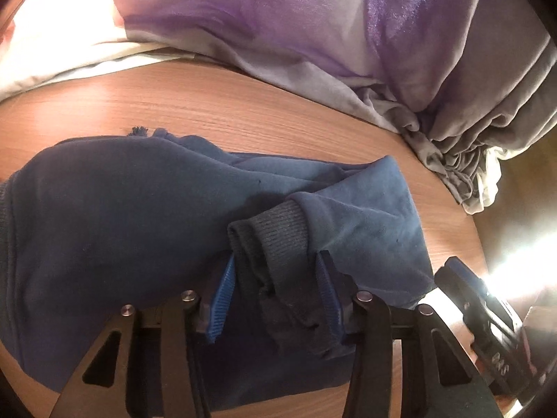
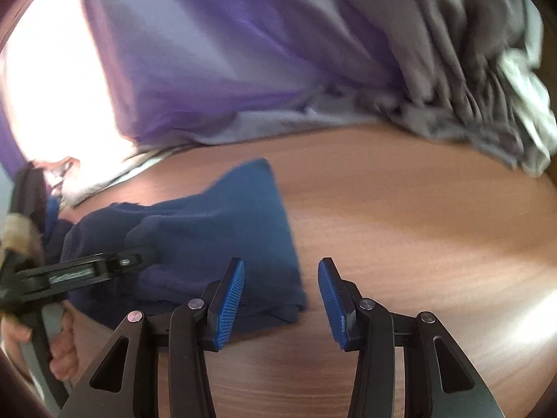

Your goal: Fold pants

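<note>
Wooden tabletop (image 1: 243, 104) carries the blue pants (image 1: 104, 216), lying partly folded. Their ribbed cuffs (image 1: 271, 233) sit pinched between the left gripper's (image 1: 275, 271) pads. Just beside the fabric's edge, the right gripper (image 2: 281, 278) hangs open and empty. Purple-grey cloth (image 1: 296, 24) is heaped behind.

Navy pants (image 1: 115, 209), purple-grey cloth (image 1: 278, 24), wood-grain table (image 1: 216, 104)

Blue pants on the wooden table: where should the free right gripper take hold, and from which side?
Grip the folded edge of the blue pants nearest the right gripper, coming in low from the bare table side. That edge lies flat and clear, facing the open fingers. The ribbed cuff is already between the left gripper's fingers, so leave that end alone.
</note>
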A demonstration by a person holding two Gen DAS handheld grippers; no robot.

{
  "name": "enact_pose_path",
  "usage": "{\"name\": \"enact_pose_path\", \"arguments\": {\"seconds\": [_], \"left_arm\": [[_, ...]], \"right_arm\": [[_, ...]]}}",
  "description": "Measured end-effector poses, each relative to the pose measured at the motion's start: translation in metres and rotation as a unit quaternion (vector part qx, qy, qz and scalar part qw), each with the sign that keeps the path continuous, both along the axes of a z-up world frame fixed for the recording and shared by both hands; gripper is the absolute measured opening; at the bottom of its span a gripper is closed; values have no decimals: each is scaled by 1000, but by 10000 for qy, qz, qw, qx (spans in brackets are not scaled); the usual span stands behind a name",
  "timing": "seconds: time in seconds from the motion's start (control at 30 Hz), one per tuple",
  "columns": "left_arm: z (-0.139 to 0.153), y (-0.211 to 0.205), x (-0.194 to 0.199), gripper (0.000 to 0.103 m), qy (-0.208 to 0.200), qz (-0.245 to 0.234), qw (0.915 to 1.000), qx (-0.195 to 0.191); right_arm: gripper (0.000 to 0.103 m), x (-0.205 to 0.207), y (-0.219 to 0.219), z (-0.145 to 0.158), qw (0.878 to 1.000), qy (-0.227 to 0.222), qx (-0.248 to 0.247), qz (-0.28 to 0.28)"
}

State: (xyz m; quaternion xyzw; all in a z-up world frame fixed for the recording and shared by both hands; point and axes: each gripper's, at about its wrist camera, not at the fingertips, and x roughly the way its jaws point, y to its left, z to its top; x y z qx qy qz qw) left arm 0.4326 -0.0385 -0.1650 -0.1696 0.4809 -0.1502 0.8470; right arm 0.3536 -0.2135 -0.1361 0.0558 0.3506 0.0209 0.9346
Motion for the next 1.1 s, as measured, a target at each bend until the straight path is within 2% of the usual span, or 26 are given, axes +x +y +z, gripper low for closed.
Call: {"name": "enact_pose_path", "arguments": {"seconds": [0.03,0.1,0.2,0.33,0.37,0.47,0.53,0.6,0.63,0.97,1.1], "left_arm": [[-1,2,1,38,20,-13,10000,-58],[-2,3,2,22,91,-144,9996,-231],[2,0,0,15,112,-147,9993,-316],[22,-4,-7,15,-187,-220,9994,-196],[26,-5,-9,15,-264,-248,9992,-147],[36,-8,-12,15,-429,-319,9986,-48],[40,-9,-14,14,-477,-328,9983,-4],[42,-6,-14,15,-471,-329,9983,-13],[41,-5,-14,15,-464,-316,9984,9],[38,-5,-18,15,-487,-372,9978,241],[39,-6,-19,15,-529,-412,9973,303]], "right_arm": [[45,-1,7,3,9999,-49,-73,141],[45,-3,19,6,9991,-94,-94,398],[45,-3,38,4,9970,-39,-169,756],[45,-9,50,2,9946,-5,-273,999],[45,-11,49,3,9947,53,-151,1011],[45,-14,32,1,9899,367,1072,849],[47,-13,17,-12,9746,660,2064,571],[51,-10,6,-26,9567,893,2759,267],[51,-9,4,-30,9533,941,2863,220],[55,0,-3,-30,9517,727,2980,-100],[55,7,-11,-42,9437,981,3145,-305]]}}
